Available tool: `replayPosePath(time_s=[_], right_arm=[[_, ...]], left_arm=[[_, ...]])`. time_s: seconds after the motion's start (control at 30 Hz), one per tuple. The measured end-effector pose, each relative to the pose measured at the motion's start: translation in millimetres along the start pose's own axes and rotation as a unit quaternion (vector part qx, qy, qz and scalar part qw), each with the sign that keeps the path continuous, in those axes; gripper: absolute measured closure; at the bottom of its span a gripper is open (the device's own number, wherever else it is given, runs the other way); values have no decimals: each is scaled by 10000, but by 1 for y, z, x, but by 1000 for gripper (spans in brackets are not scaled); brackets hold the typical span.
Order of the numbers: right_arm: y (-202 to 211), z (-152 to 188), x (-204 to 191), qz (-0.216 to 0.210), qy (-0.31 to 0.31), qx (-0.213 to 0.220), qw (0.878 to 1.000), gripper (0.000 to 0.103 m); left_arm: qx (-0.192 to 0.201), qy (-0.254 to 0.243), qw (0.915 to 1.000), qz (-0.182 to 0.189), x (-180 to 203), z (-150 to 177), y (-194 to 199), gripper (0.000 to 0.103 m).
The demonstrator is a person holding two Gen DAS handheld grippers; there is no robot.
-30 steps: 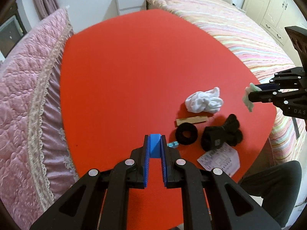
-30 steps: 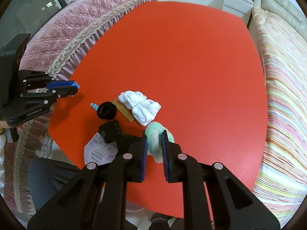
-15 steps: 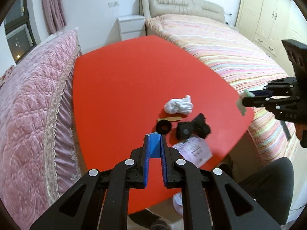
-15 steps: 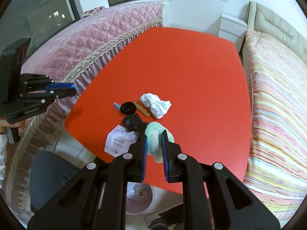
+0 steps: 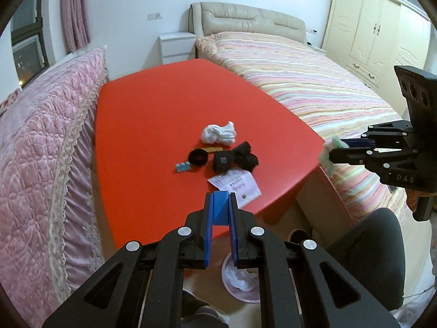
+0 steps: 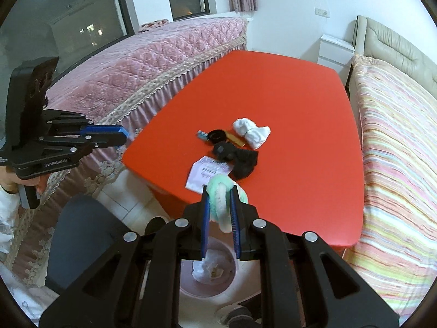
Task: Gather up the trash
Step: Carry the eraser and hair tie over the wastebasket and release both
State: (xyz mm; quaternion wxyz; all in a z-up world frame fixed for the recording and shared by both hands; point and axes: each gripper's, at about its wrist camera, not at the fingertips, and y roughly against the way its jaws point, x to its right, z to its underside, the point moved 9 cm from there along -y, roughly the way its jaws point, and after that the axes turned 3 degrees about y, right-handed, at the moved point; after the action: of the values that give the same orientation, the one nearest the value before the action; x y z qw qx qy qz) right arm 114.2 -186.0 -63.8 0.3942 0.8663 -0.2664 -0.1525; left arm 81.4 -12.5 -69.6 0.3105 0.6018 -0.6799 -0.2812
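My right gripper (image 6: 220,191) is shut on a crumpled green-and-white wad (image 6: 220,196) and holds it past the red table's near edge, above a pink bin (image 6: 232,287) on the floor. It also shows in the left wrist view (image 5: 331,151). My left gripper (image 5: 220,194) is shut on a small blue piece (image 5: 220,207), off the table's near edge; the bin (image 5: 240,287) lies below it. On the table (image 6: 300,109) lie a paper slip (image 6: 207,176), a white wad (image 6: 251,132), a black cloth (image 6: 237,158), a black ring (image 6: 217,135), a tan strip (image 6: 236,139) and a small blue piece (image 6: 201,135).
A pink quilted bed (image 5: 41,142) flanks the table on the left and a striped bed (image 5: 314,82) on the right. A white nightstand (image 5: 177,46) stands beyond the table. The person's dark-clad knee (image 6: 82,235) is beside the bin, which holds white trash (image 6: 207,265).
Both grippers have drawn back from over the table to beyond its near edge, each still holding its item. The bin on the floor has come into view.
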Motion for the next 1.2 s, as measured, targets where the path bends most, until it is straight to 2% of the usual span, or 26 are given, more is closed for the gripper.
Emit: replayPosePath(time_s=[0.27, 0.67, 0.83, 1.13, 1.2], right_arm=[[14, 31, -22, -81, -118, 95, 9999, 90], [4, 83, -45, -376, -281, -280, 9985, 89], [-2, 90, -48, -449, -315, -359, 9979, 89], [-5, 92, -47, -569, -409, -380, 9968, 86], [-5, 92, -46, -582, -423, -379, 9967, 86]], left_arm=[[-32, -62, 9998, 161, 25, 30, 8, 92], [-318, -92, 9981, 526, 57, 76, 5, 92], [-467, -72, 9970, 616, 62, 89, -2, 92], [-549, -76, 9959, 711, 67, 91, -7, 92], [-570, -82, 9957, 731, 68, 92, -9, 89]])
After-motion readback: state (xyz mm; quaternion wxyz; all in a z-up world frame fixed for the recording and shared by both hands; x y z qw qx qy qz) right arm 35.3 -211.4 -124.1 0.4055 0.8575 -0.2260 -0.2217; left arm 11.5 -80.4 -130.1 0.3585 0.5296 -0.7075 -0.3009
